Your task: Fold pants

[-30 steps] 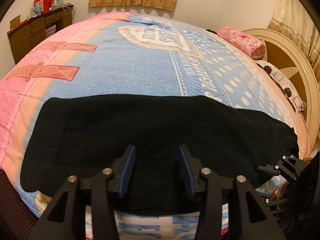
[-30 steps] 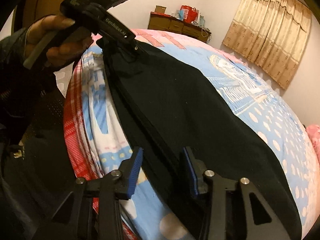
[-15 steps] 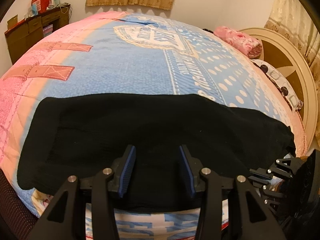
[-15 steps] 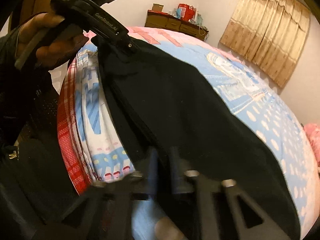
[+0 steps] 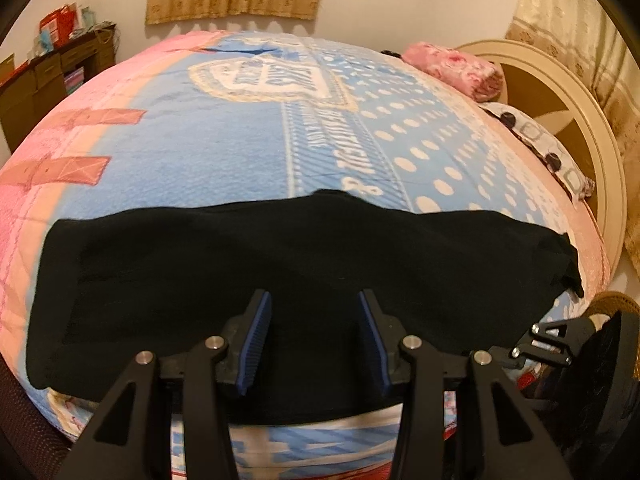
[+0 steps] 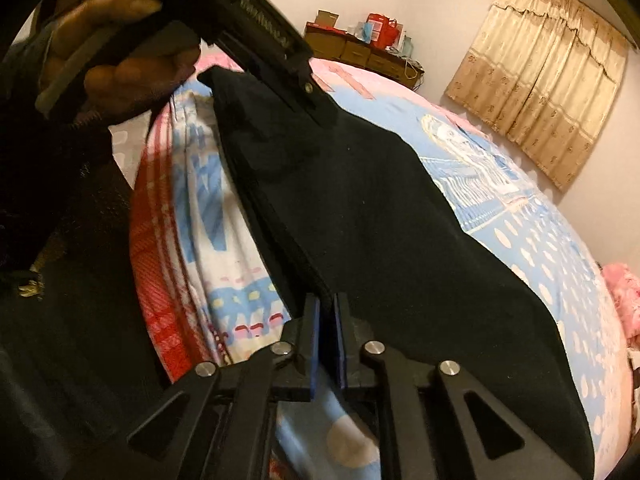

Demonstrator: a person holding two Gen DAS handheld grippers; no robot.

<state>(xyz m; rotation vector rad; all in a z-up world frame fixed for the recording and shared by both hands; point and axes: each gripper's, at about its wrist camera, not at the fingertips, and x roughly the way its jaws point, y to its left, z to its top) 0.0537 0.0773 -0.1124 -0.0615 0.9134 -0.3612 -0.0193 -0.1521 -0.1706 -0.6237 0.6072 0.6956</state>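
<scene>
Black pants (image 5: pixel 200 272) lie stretched across the near edge of the bed, with a small hump in their far edge. My left gripper (image 5: pixel 315 296) hangs open over their middle, and no fabric is pinched between its blue pads. From the right wrist view, the left gripper's fingers (image 6: pixel 308 96) rest over the far end of the pants (image 6: pixel 380 220), held by a hand (image 6: pixel 120 40). My right gripper (image 6: pixel 327 298) has its pads nearly together on the pants' near seam edge. Its jaws are opening slightly, with the fabric between them.
The pants lie on a blue and pink quilt (image 5: pixel 240 140). A pink pillow (image 5: pixel 452 68) and a cream headboard (image 5: pixel 592 140) are at the right. A wooden dresser (image 5: pixel 52 76) stands at the far left wall. The person's dark clothing (image 6: pixel 48 200) fills the left of the right wrist view.
My right gripper has gone from wide open to closed on the pants' near edge. The left gripper has lifted and shifted a little, and a hump has formed in the pants' far edge.
</scene>
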